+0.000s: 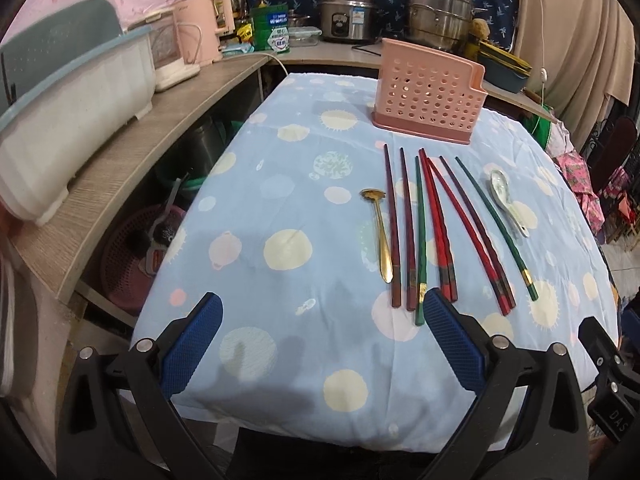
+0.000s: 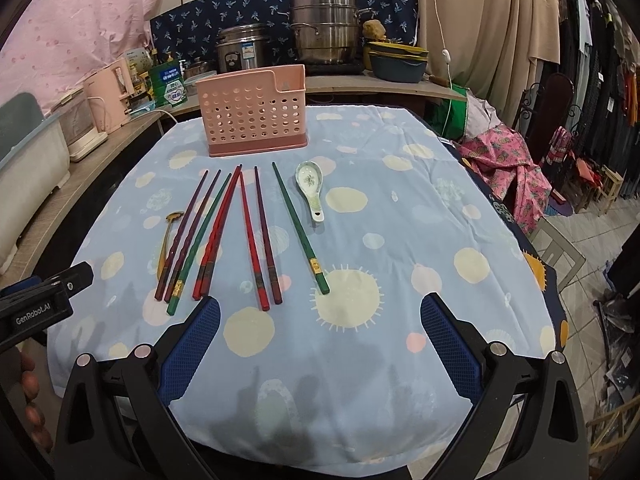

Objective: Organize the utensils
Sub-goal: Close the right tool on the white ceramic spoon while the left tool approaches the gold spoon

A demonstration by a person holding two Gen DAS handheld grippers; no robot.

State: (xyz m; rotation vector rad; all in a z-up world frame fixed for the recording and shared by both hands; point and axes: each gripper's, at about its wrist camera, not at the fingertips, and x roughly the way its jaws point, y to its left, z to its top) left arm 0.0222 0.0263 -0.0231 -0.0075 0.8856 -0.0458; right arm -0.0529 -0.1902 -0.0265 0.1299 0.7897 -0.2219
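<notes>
Beyond both spread tongs (image 1: 322, 314) (image 2: 320, 316), chopsticks (image 2: 248, 232) (cloth-laid), untouched

The inside of the pink holder (image 2: 256, 110) is hidden behind its perforated wall. Labels on the green box (image 1: 276, 32) are too small to read. The white tub (image 1: 76, 120) is cut off by the left wrist view's edge.

I held the left gripper (image 1: 322, 312) and right gripper (image 2: 320, 314) side by side, jaws spread wide, gripping nothing.
</notes>
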